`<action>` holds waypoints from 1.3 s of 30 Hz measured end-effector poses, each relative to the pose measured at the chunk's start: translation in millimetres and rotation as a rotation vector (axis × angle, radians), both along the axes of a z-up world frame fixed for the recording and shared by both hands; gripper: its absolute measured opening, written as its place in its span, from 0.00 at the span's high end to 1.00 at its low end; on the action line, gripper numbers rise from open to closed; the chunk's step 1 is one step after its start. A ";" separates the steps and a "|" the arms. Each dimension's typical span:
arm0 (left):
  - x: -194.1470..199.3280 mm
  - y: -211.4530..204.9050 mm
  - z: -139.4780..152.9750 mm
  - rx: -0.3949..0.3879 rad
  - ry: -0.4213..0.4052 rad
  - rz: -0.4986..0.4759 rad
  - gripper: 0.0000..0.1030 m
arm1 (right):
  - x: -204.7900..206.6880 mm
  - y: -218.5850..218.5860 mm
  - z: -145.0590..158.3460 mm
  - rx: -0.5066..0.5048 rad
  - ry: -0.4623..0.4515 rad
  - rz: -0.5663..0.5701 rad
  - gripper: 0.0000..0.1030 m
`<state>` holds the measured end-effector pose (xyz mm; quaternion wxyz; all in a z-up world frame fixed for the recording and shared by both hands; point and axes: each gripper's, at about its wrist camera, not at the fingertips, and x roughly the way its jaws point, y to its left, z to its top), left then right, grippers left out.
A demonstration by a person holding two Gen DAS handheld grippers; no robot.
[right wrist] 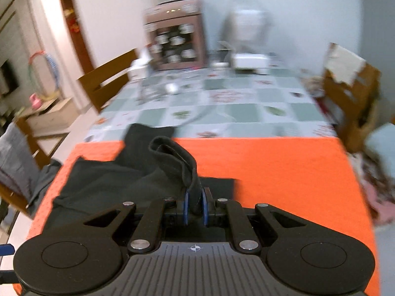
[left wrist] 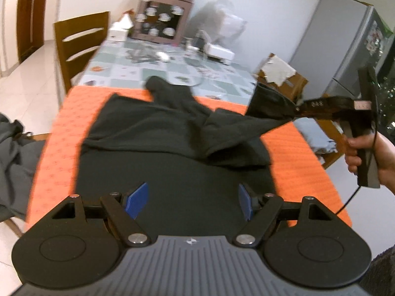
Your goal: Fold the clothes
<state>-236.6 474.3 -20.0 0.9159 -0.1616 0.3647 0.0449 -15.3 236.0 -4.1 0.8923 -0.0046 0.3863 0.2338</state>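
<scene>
A black long-sleeved garment (left wrist: 158, 143) lies on the orange mat (left wrist: 56, 133), one sleeve folded across its chest. My left gripper (left wrist: 193, 201) hovers open over the garment's lower body, nothing between its blue pads. In the left wrist view my right gripper (left wrist: 297, 108) is held by a hand (left wrist: 358, 153) at the right and lifts the other sleeve's cuff (left wrist: 269, 103) off the mat. In the right wrist view the right gripper (right wrist: 195, 208) is shut on that black sleeve cuff (right wrist: 172, 157), which rises folded ahead of the pads.
Beyond the mat, the checked tablecloth (left wrist: 138, 69) carries a patterned box (left wrist: 163, 17), white boxes and a cable. Wooden chairs (left wrist: 79, 42) stand on the left and right sides. Grey clothes (left wrist: 12, 153) hang at the left. A fridge (left wrist: 345, 49) stands at the right.
</scene>
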 end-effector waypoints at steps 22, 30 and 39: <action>115.0 -269.8 -16.4 0.021 -0.018 -0.279 0.19 | -30.4 -342.4 3.6 0.033 -0.046 -0.393 0.87; 130.7 -286.5 -16.6 0.045 -0.003 -0.267 0.19 | -26.6 -385.8 -9.9 0.037 -0.047 -0.507 0.88; 131.6 -285.9 -17.9 0.042 0.007 -0.225 0.19 | -25.9 -404.2 -25.5 0.029 0.010 -0.522 0.86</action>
